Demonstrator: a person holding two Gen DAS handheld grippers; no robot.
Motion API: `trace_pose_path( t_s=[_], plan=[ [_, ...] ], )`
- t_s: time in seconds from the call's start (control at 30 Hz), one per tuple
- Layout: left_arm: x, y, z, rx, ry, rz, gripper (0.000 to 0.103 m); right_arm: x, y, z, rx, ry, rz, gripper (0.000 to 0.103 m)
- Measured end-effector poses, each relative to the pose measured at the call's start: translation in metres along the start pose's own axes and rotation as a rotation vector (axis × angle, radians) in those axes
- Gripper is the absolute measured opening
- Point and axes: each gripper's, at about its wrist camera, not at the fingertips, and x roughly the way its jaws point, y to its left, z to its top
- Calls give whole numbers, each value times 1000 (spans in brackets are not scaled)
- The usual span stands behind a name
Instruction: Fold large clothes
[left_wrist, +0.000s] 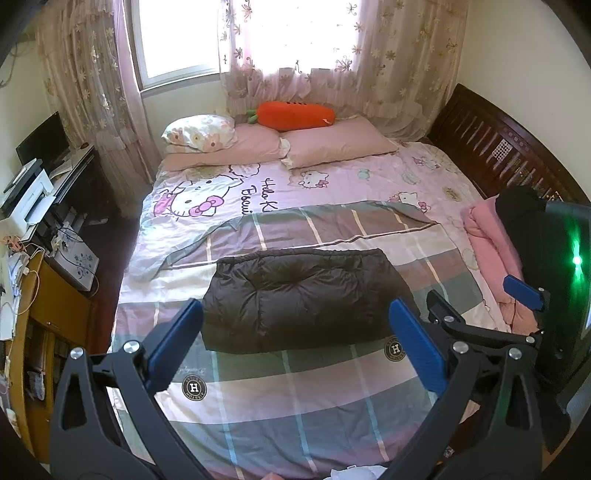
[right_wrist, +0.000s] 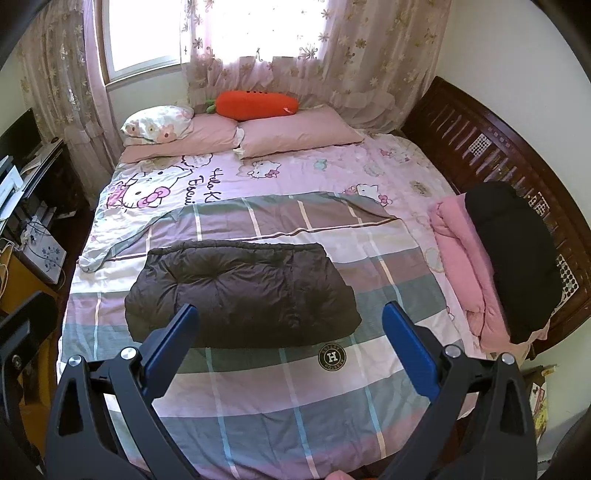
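A dark brown puffer jacket (left_wrist: 295, 299) lies folded into a rectangle on the plaid quilt (left_wrist: 295, 387) in the middle of the bed; in the right wrist view the jacket (right_wrist: 240, 291) sits centre left. My left gripper (left_wrist: 295, 317) hovers open over the jacket's near edge, its blue pads wide apart and holding nothing. My right gripper (right_wrist: 290, 325) is open too, above the jacket's near right part, and it also shows at the right edge of the left wrist view as the right gripper (left_wrist: 480, 295).
A pink folded garment (right_wrist: 465, 266) with a black garment (right_wrist: 513, 258) on top lies at the bed's right side by the dark wooden headboard (right_wrist: 480, 147). Pillows (right_wrist: 295, 136) and a carrot cushion (right_wrist: 256, 105) sit by the window. A desk with a printer (left_wrist: 33, 199) stands left.
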Motion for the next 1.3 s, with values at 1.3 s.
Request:
trace_pose_path(
  t_s=[1.3],
  plan=[
    [-1, 0, -5, -21, 8, 26, 101, -10, 6, -6, 9, -11, 20, 100]
  ],
)
